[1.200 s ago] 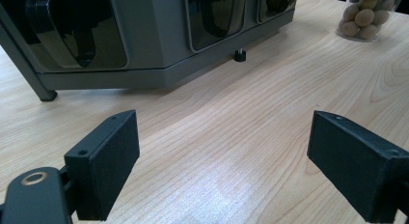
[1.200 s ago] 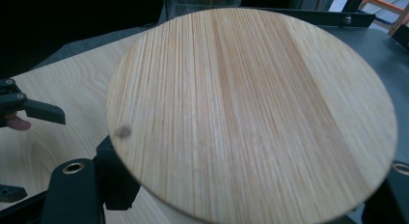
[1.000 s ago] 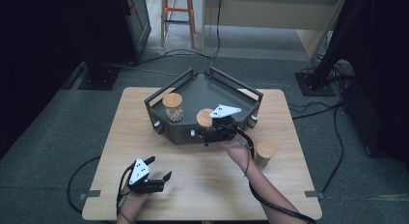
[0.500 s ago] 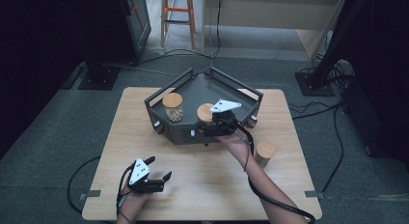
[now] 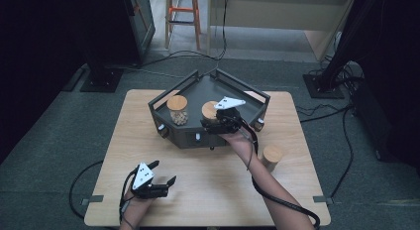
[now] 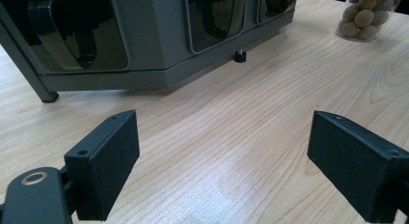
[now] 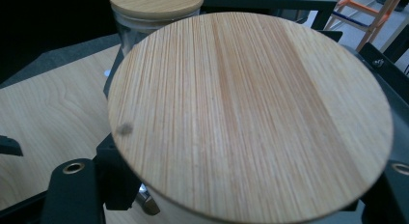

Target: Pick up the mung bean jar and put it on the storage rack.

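Glass under a wooden lid, the jar (image 5: 210, 112) stood inside the tray (image 5: 257, 102), toward its front wall, and the right gripper (image 5: 217, 124) had it from the front. In the right gripper view the lid (image 7: 251, 113) hid the pads, but the jaws sat drawn in on either side of the jar's body, closed on it just under the lid. A jar like that was probably fairly heavy for its size, rigid, smooth-sided and breakable, so the glass wall was the place to hold it; a grip on the lid alone might have pulled the lid off. Tilting would have risked a slip. A second jar (image 5: 177, 110) stood in the tray to the left of it, well apart, and a third (image 5: 272, 157) stood outside the tray, off its front right corner. The left gripper (image 5: 159, 180) rested on the table (image 5: 317, 141) in front of the tray, its jaws spread wide with only bare wood between them.
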A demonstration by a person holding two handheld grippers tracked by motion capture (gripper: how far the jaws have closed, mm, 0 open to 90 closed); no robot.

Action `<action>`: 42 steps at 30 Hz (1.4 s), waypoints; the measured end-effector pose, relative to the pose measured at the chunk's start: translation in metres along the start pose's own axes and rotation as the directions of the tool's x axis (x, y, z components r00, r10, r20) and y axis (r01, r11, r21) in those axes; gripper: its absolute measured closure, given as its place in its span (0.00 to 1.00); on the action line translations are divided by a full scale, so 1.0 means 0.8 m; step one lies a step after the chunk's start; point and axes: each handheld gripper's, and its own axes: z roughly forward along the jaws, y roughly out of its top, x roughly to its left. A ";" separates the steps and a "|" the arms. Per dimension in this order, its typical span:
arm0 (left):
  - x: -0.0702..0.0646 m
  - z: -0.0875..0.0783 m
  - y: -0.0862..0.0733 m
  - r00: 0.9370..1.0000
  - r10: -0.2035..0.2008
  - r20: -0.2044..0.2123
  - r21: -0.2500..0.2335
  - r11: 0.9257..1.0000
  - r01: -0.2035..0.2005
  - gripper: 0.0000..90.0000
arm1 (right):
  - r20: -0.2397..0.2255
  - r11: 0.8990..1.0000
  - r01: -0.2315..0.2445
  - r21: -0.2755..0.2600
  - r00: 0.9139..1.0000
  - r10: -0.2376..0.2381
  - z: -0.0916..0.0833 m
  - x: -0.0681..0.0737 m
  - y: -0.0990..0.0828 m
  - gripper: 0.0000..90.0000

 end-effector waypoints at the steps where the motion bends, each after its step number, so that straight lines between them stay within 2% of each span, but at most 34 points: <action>1: 0.000 0.000 0.000 1.000 0.000 0.000 0.001 1.000 0.000 0.12 | 0.003 1.000 0.000 -0.001 1.000 0.000 0.001 0.000 0.000 0.28; 5: 0.000 0.000 0.000 1.000 0.002 0.002 0.002 1.000 -0.002 0.12 | 0.016 1.000 0.007 0.001 1.000 -0.007 0.006 -0.002 0.004 0.28; 12: 0.000 0.000 0.000 1.000 0.001 0.001 0.000 1.000 -0.001 0.12 | 0.033 1.000 -0.011 -0.003 0.999 0.011 0.014 -0.007 0.004 0.28; 16: -0.001 0.001 0.000 1.000 0.002 0.004 0.001 1.000 -0.002 0.12 | 0.062 1.000 -0.013 -0.003 0.998 0.013 0.023 -0.006 0.005 0.28; 24: 0.000 0.000 0.000 1.000 0.001 0.005 -0.003 1.000 -0.001 0.12 | 0.067 0.998 -0.068 -0.005 0.995 0.068 0.038 -0.015 0.004 0.28; 29: 0.000 0.001 0.000 1.000 0.003 0.007 -0.002 1.000 -0.003 0.12 | 0.088 0.997 -0.075 0.001 0.993 0.074 0.047 -0.014 0.002 0.28; 42: 0.000 0.001 0.001 1.000 0.005 0.008 0.000 1.000 -0.005 0.12 | 0.087 0.995 -0.098 0.015 0.992 0.097 0.059 -0.015 -0.001 0.28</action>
